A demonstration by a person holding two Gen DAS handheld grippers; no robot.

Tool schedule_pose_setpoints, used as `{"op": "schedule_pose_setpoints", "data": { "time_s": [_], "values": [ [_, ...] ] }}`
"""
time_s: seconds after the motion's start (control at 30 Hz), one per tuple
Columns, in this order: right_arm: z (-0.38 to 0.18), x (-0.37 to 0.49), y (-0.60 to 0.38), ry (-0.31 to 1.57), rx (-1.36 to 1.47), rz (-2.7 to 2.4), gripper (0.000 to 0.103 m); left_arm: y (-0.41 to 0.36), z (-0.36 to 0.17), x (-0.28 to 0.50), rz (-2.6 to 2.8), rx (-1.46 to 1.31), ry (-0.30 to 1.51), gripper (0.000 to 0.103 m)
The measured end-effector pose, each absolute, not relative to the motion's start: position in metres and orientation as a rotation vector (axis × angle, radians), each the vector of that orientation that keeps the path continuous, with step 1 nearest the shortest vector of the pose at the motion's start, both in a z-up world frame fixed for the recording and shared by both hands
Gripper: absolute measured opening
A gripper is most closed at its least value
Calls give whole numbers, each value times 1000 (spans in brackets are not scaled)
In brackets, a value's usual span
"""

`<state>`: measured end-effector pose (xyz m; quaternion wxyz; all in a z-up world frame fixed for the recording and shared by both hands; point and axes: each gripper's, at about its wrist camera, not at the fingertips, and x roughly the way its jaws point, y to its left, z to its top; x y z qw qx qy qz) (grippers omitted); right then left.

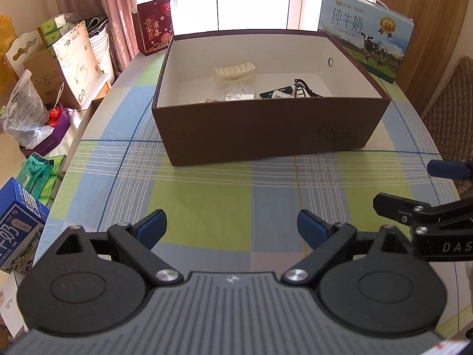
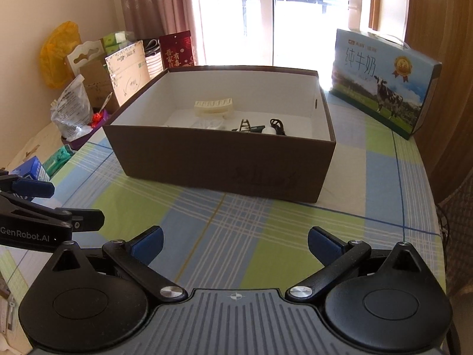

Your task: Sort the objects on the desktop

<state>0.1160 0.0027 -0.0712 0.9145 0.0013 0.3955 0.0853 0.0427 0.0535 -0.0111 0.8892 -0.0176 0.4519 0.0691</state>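
A blue milk carton [image 1: 366, 34] at the table's far right reads "纯牛奶" and "PURE MILK", with "3.6" on its gold medal. The red gift bag [image 1: 155, 25] bears "吾家有喜". The right gripper [image 1: 437, 189] shows "DAS"; the left gripper [image 2: 32, 204] reads "GenRobot.AI".

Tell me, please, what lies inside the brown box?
Inside the brown box: a cream hair claw, a black clip, a black cable and small packets. Its near wall hides the front floor.

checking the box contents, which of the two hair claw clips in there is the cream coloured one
The cream claw clip near the back wall of the brown box; the other clip, nearer the front, is black.
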Motion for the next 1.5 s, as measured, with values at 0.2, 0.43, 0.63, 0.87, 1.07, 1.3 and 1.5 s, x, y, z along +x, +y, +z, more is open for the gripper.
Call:
{"op": "schedule_pose_setpoints", "data": {
  "time_s": [0.2, 0.43, 0.63, 0.87, 1.07, 1.3, 1.5],
  "values": [
    [-74, 110, 5, 822, -10, 173, 101, 50, -15, 36, 143, -34, 953, 93],
    [-75, 105, 4, 824, -15, 158, 101, 48, -15, 33, 137, -28, 951, 93],
    [-73, 102, 2, 819, -18, 142, 101, 45, -14, 34, 129, -21, 946, 93],
    [-73, 101, 0, 824, -19, 135, 101, 42, -15, 35, 121, -17, 948, 93],
    [-74, 101, -2, 826, -22, 134, 101, 41, -15, 36, 121, -17, 949, 93],
    [-75, 101, -4, 827, -27, 132, 101, 40, -15, 37, 118, -14, 948, 93],
    [-76, 102, -5, 829, -28, 132, 101, 37, -15, 39, 112, 0, 935, 93]
  ]
}}
